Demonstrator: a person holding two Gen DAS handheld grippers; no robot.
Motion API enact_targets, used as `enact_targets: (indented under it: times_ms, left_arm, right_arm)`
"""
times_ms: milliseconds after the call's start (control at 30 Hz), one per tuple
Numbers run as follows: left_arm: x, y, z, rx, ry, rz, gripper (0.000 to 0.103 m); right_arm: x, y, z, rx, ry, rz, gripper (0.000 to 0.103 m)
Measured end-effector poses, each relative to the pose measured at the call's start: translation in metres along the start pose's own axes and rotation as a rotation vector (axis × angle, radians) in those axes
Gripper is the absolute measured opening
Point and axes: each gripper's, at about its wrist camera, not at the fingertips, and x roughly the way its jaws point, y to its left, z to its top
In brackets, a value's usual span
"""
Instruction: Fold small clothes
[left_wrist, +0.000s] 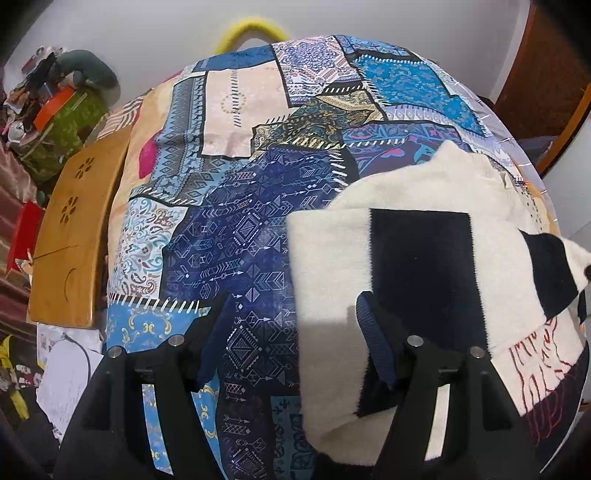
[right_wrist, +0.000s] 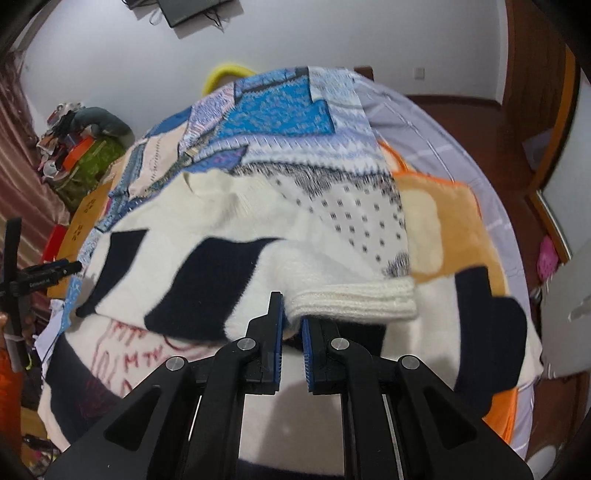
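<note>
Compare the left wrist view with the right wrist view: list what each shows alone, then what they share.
Left wrist only: the left gripper, open over the patchwork cloth, one of its fingers on the sweater's edge; a wooden board.

Right wrist only: the right gripper shut on the sweater's ribbed cuff; an orange blanket; a wall-mounted screen.

Both: the cream and navy sweater, the patchwork cloth, the yellow hoop.

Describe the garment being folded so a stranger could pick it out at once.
Start at the bed with the blue patchwork bedspread. On its near right part lies a fluffy cream sweater with big navy blocks and a ribbed cuff, which the right gripper pinches. Unlike the thin printed spread, it is thick, fuzzy and two-coloured.
</note>
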Motion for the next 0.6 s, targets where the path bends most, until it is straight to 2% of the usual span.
enact_targets:
  times_ms: [167, 433, 533, 600]
  left_arm:
    - [0.008, 0.002, -0.003, -0.013, 0.028, 0.002, 0.068]
    - [0.021, -0.001, 0.0, -0.012, 0.055, -0.025, 0.068]
    - [0.03, -0.004, 0.001, -0.014, 0.076, -0.041, 0.068]
    - [0.036, -0.006, 0.003, -0.016, 0.086, -0.049, 0.068]
  right_arm:
    - [0.004, -0.014, -0.011, 0.016, 0.037, -0.015, 0.01]
    - [-0.006, -0.046, -0.008, 0.056, 0.022, -0.089, 0.011]
    - [-0.005, -0.052, 0.001, 0.06, 0.019, -0.101, 0.025]
    - [-0.001, -0.051, 0.008, 0.05, 0.014, -0.099, 0.041]
